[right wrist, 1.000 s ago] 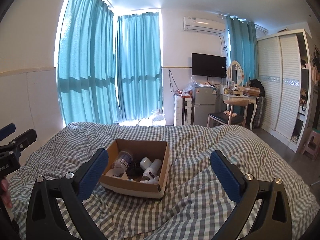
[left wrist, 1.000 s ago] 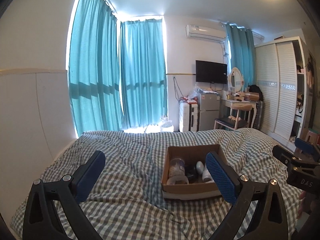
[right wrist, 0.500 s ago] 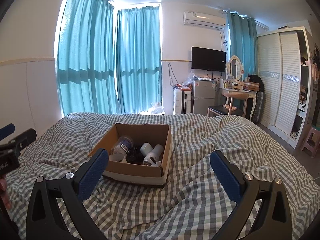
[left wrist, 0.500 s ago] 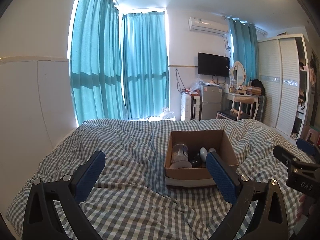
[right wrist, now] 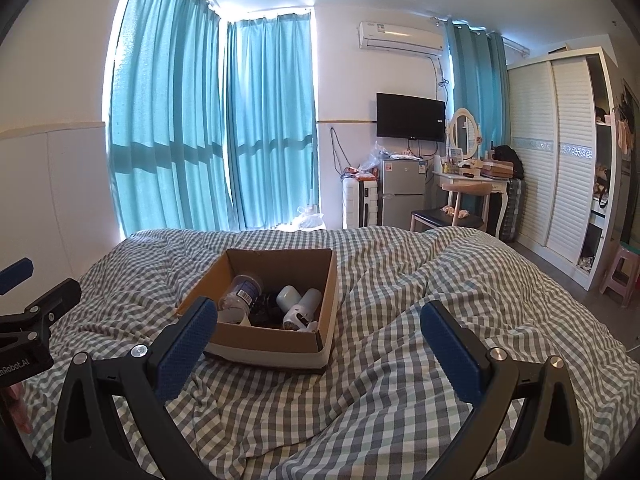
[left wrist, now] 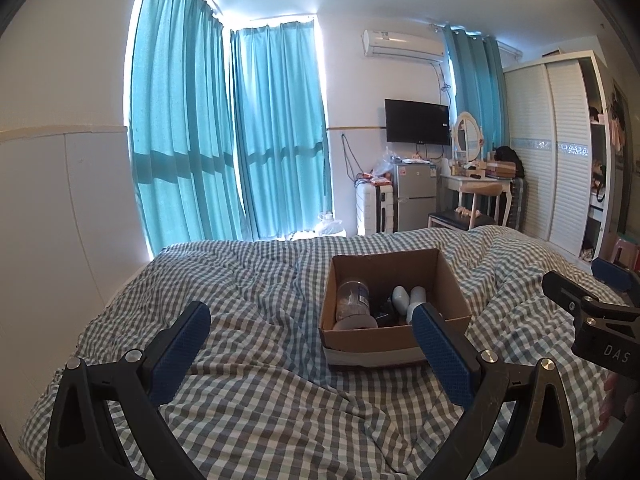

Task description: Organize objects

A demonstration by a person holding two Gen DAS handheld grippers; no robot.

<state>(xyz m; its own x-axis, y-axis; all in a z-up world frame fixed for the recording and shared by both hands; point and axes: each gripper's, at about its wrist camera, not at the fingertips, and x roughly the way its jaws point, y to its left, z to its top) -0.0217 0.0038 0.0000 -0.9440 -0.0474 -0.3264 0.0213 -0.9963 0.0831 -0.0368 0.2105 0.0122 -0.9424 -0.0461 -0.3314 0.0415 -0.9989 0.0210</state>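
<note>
An open cardboard box (left wrist: 452,292) (right wrist: 326,300) sits on the checked bed cover. Inside lie a clear plastic jar with a label (left wrist: 352,300) (right wrist: 242,294), white bottles (left wrist: 404,298) (right wrist: 300,306) and a dark item between them. My left gripper (left wrist: 312,328) is open and empty, held above the cover just short of the box, its right finger in front of the box's right front corner. My right gripper (right wrist: 320,332) is open and empty, with its left finger over the box's left front corner. Each gripper shows at the edge of the other's view.
The grey-and-white checked cover (left wrist: 248,304) (right wrist: 420,280) is rumpled, with a raised fold to the right of the box. A white wall panel (left wrist: 52,208) runs along the bed's left side. Beyond the bed stand curtains, a small fridge (right wrist: 402,194), a dressing table, a chair and a wardrobe (right wrist: 560,160).
Both views have tilted downward and moved closer, so the box sits lower and larger between the fingers. Both grippers stay open. The box and its contents have not moved.
</note>
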